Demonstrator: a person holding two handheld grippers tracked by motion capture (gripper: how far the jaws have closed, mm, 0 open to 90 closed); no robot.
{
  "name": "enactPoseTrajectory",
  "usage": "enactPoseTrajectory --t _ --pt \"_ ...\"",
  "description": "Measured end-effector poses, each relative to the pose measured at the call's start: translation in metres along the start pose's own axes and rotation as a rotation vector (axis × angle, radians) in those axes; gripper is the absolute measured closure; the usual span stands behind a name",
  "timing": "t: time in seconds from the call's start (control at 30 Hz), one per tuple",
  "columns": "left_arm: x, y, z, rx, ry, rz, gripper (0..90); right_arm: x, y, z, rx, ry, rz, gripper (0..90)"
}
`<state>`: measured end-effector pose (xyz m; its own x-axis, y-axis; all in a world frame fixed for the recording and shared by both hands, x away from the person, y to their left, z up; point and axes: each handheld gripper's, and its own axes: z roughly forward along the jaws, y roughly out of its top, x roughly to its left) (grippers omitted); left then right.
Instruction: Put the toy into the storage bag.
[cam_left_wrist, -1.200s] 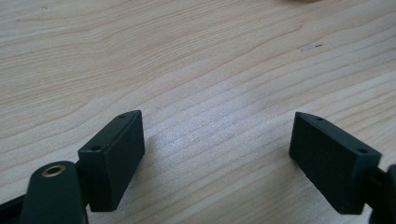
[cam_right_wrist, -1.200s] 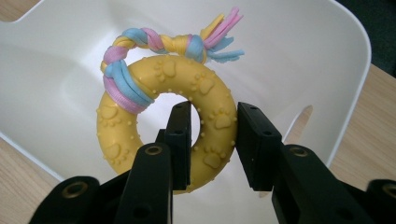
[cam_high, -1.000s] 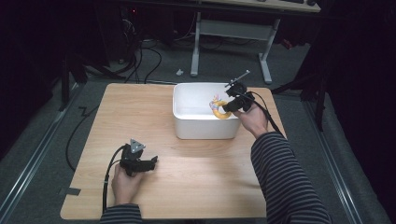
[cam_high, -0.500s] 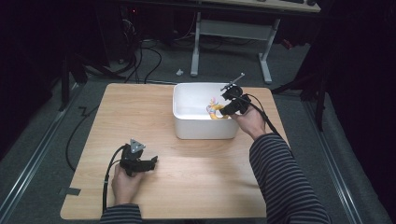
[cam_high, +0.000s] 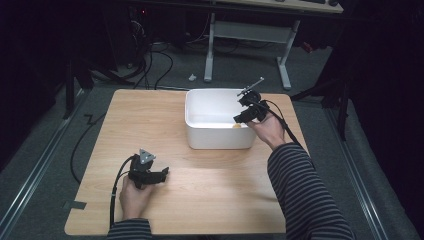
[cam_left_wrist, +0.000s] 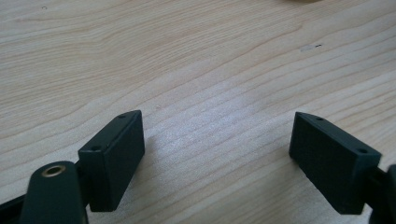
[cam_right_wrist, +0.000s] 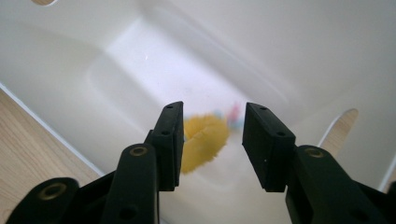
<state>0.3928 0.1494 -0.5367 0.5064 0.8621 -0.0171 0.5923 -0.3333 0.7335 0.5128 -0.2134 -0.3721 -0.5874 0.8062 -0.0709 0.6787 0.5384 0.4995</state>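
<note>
A white plastic tub (cam_high: 220, 140) stands on the far middle of the wooden table (cam_high: 225, 200). A small yellow thing (cam_high: 236, 126) lies low inside it by the right wall. In the right gripper view it is a blurred yellow lump (cam_right_wrist: 205, 140) with pink and blue bits beside it. My right gripper (cam_high: 243, 116) hangs over the tub's right side, tilted down into it. Its jaws (cam_right_wrist: 212, 109) are open with nothing between them, above the yellow thing. My left gripper (cam_high: 161, 173) rests open on the table near the front left, holding nothing (cam_left_wrist: 217, 116).
The tub's walls (cam_right_wrist: 303, 46) have cut-out handle holes. Bare wood (cam_left_wrist: 187, 56) stretches between the left gripper and the tub. Beyond the table stand a desk frame (cam_high: 247, 35) and cables on the floor (cam_high: 150, 65).
The right gripper held the yellow thing over the tub, then dipped lower and opened. The yellow thing now lies in the tub. The left gripper has not moved.
</note>
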Motion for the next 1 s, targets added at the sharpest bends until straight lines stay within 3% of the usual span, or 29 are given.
enactPoseTrajectory --t 0.3,0.57,1.0 --pt "0.0 0.0 0.0 0.001 0.001 0.001 18.4 0.001 -0.006 -0.019 -0.068 -0.044 -0.029 50.6" --pt "0.0 0.0 0.0 0.001 0.001 0.001 18.4 -0.012 -0.027 -0.045 -0.145 -0.067 0.01 48.6" --pt "0.0 0.0 0.0 0.001 0.001 0.0 18.4 -0.026 -0.058 -0.075 -0.222 -0.071 0.07 47.3"
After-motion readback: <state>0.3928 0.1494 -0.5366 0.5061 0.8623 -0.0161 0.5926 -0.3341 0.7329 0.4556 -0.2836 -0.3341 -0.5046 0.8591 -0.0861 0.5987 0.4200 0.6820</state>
